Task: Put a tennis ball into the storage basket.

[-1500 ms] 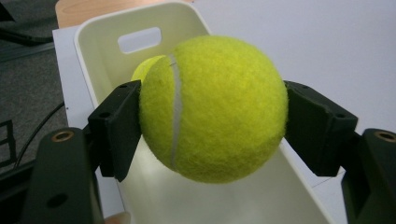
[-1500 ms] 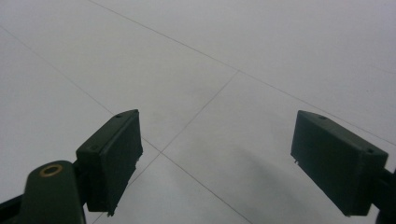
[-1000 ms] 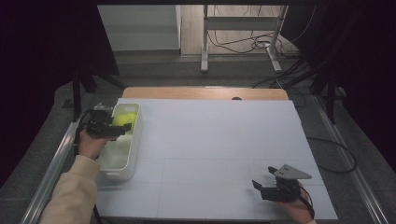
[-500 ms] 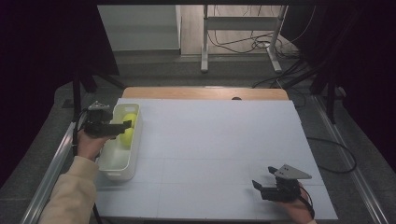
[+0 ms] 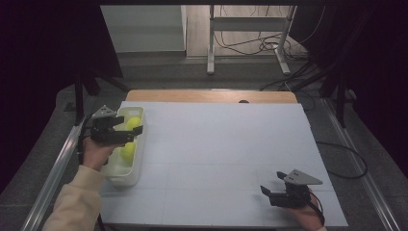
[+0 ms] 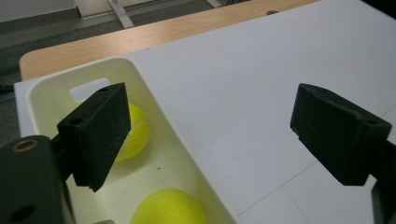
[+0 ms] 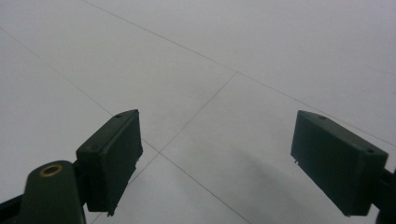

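Observation:
A white bin (image 5: pixel 126 172) stands at the table's left edge with two yellow tennis balls (image 5: pixel 133 122) (image 5: pixel 127 150) in it. My left gripper (image 5: pixel 136 131) hovers over the bin's middle, pointing right. Its jaws have just been opening and nothing is between them. In the left gripper view the far ball (image 6: pixel 136 133) shows past the left jaw, the near ball (image 6: pixel 170 208) lies low in the bin (image 6: pixel 56 84), and the left gripper (image 6: pixel 210 109) stands open. My right gripper (image 5: pixel 272 185) rests open near the front right of the table, its jaws over bare white mat (image 7: pixel 217 135).
A white mat (image 5: pixel 226 154) covers the table, with a strip of wood (image 5: pixel 207 95) showing at the far edge. A metal rail (image 5: pixel 53 168) runs along the left side. Behind the table are a stand's legs (image 5: pixel 250 43) and cables on the floor.
The left gripper's jaws have opened and it has lifted a little over the bin. A ball that was at its jaws now lies free in the bin. The right gripper has stayed put.

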